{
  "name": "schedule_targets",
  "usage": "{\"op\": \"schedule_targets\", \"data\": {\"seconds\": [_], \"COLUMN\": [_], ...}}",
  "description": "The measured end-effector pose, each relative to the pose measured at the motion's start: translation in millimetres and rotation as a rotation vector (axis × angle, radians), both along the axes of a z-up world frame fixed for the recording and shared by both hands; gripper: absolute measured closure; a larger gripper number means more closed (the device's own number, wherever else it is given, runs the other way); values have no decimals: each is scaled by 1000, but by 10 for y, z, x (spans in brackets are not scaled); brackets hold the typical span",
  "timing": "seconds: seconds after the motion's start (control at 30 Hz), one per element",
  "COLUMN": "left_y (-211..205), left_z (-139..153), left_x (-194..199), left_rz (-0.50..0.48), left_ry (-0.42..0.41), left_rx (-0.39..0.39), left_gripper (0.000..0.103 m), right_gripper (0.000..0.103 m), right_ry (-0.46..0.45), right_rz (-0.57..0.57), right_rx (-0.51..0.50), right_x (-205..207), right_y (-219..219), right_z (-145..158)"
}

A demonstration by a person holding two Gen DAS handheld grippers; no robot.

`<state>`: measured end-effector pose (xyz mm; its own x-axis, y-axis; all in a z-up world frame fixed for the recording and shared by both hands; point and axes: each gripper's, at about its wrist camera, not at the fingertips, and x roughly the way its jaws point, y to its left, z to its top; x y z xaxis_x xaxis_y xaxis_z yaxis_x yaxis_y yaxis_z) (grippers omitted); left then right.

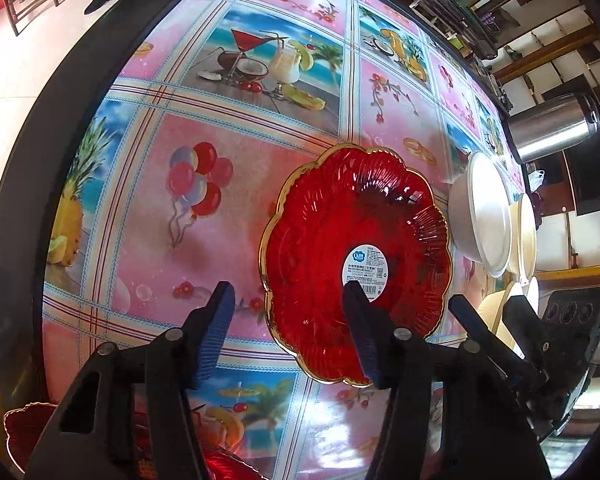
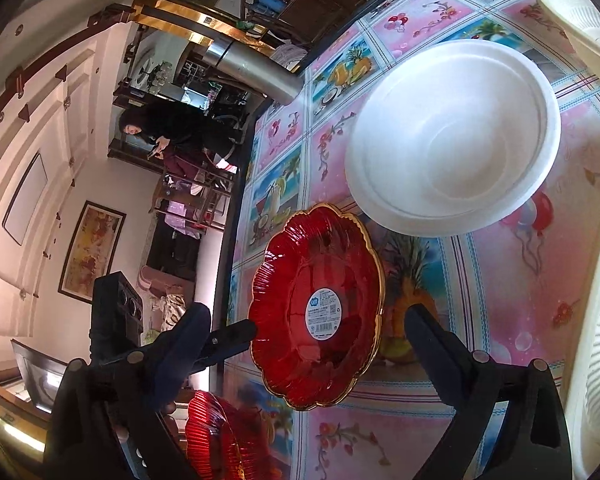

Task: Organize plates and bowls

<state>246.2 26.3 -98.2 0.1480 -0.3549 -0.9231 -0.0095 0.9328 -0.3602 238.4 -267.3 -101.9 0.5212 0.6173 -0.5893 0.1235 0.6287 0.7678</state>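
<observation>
My left hand-held gripper (image 1: 288,300), jaws half-open and holding nothing, straddles the red plate's (image 1: 356,240) near-left rim, so it's closest.

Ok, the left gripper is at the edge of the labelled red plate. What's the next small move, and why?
Probably close the left gripper on the red plate. Its jaws straddle the gold rim, one finger over the tablecloth and the other over the plate's inside, and the pads don't look pressed yet. The right gripper is open and holds nothing.

Red plate (image 1: 356,264) — round sticker (image 1: 365,267) (barcode, print unreadable).
</observation>
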Motion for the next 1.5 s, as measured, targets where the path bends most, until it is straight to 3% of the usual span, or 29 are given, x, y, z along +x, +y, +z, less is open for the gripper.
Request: {"op": "schedule_targets", "data": {"seconds": [0.37,0.73,1.0,1.17,1.5], "left_y": [-3,23,41,57,116], "left_z": [3,-9,-17,-5,46], "left_x": [8,11,0,-21,-76], "left_rz": [24,42,53,64,87], "left_ry": [-8,-3,-3,-7,-10], "left_rx": [17,30,56,67,48], "left_gripper": [74,87,98,98,98], "right_gripper": [27,42,75,97,97], "right_ry": [31,59,88,107,71], "right_rz": [10,-2,9,1,11], "right_rx": [4,-21,-61,-88,-123], "right_x": [45,48,67,59,29], "right_y": [-3,-40,-12,-33,20], "right_z": [-93,-164,-215,-265,-175]}}
